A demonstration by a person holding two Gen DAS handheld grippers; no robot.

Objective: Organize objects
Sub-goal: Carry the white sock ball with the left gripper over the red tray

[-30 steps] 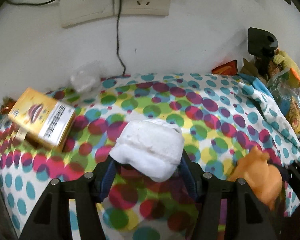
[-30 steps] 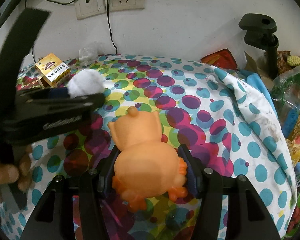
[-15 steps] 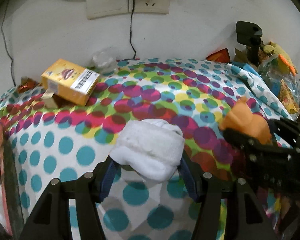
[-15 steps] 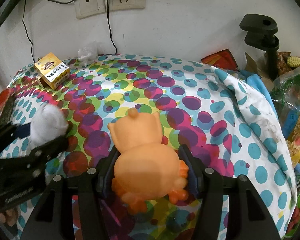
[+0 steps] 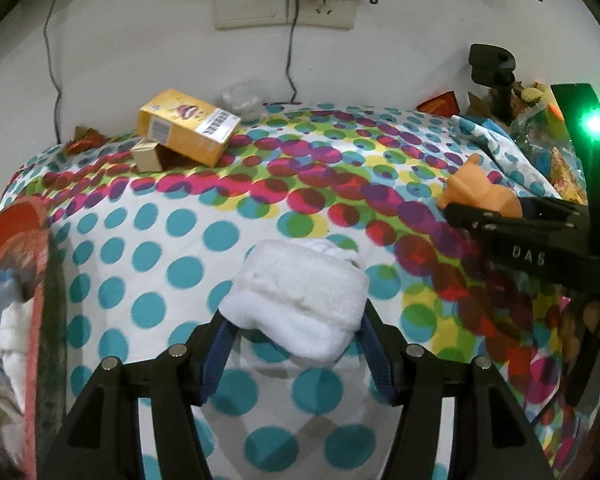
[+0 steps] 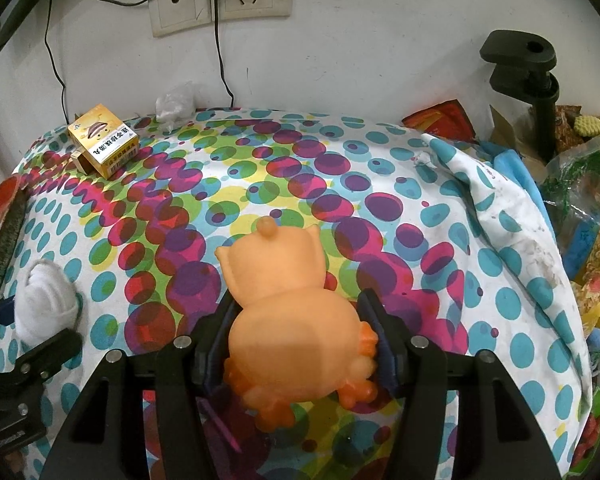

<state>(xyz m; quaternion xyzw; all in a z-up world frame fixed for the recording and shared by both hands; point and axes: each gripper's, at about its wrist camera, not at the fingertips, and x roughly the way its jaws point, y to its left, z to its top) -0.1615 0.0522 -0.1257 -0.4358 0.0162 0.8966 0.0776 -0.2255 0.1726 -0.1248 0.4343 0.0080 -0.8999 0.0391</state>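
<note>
My left gripper (image 5: pixel 294 320) is shut on a rolled white sock (image 5: pixel 300 300) and holds it over the dotted tablecloth (image 5: pixel 160 240). That sock (image 6: pixel 40 304) also shows at the left edge of the right wrist view, in the left gripper (image 6: pixel 48 322). An orange rubber animal toy (image 6: pixel 296 320) sits pinched between the blue pads of my right gripper (image 6: pixel 300 308). In the left wrist view the toy (image 5: pixel 480 196) and the right gripper (image 5: pixel 482 208) appear at the right.
A yellow box (image 5: pixel 188 126) leans on a small brown box (image 5: pixel 148 156) at the back left, near crumpled clear plastic (image 5: pixel 240 100). A red-rimmed basket of cloths (image 5: pixel 36 280) stands at the left edge. Snack bags (image 6: pixel 588 248) and a black clamp (image 6: pixel 532 80) crowd the right.
The left gripper with the sock has drawn back and to the left, toward the basket side of the table. The right gripper with the orange toy has stayed where it was.
</note>
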